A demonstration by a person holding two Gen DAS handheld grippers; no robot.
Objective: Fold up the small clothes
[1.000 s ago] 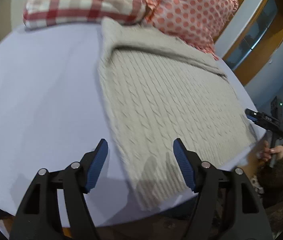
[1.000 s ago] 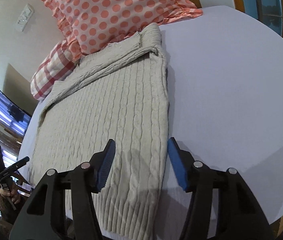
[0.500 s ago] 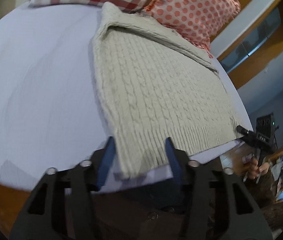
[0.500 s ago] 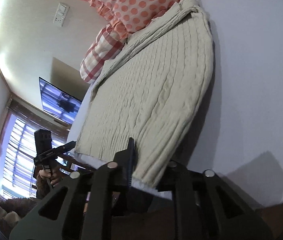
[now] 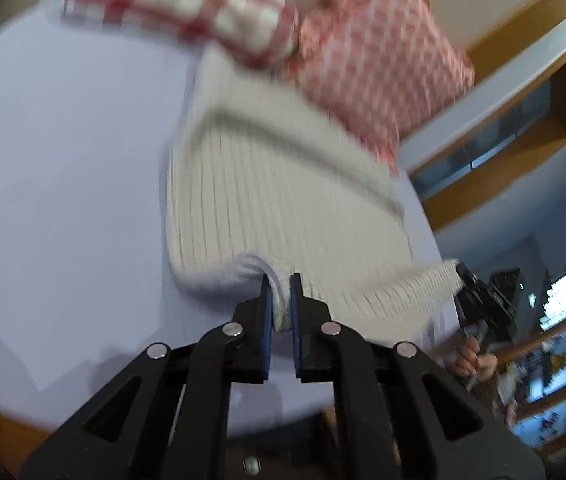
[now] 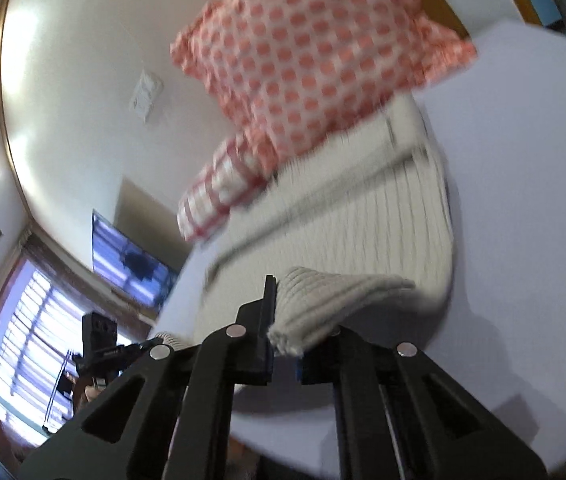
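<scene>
A cream cable-knit sweater (image 5: 283, 208) lies on a lavender bed sheet (image 5: 63, 200), its top toward the pillows. My left gripper (image 5: 281, 312) is shut on the sweater's near left hem corner, lifted off the sheet. My right gripper (image 6: 285, 340) is shut on the near right hem corner of the sweater (image 6: 363, 240), also lifted, so the hem curls up over the body. The other gripper shows at the right in the left wrist view (image 5: 479, 300) and at the lower left in the right wrist view (image 6: 103, 348). Both views are motion-blurred.
A red checked pillow (image 5: 187, 4) and a pink polka-dot pillow (image 5: 375, 60) lie at the head of the bed, touching the sweater's top. A wall screen (image 6: 131, 256) and window (image 6: 31, 340) are at the left. Wooden shelving (image 5: 523, 120) is at the right.
Both grippers dropped to the bed's near edge, closed on the sweater's hem corners, and now lift them up and toward the pillows.
</scene>
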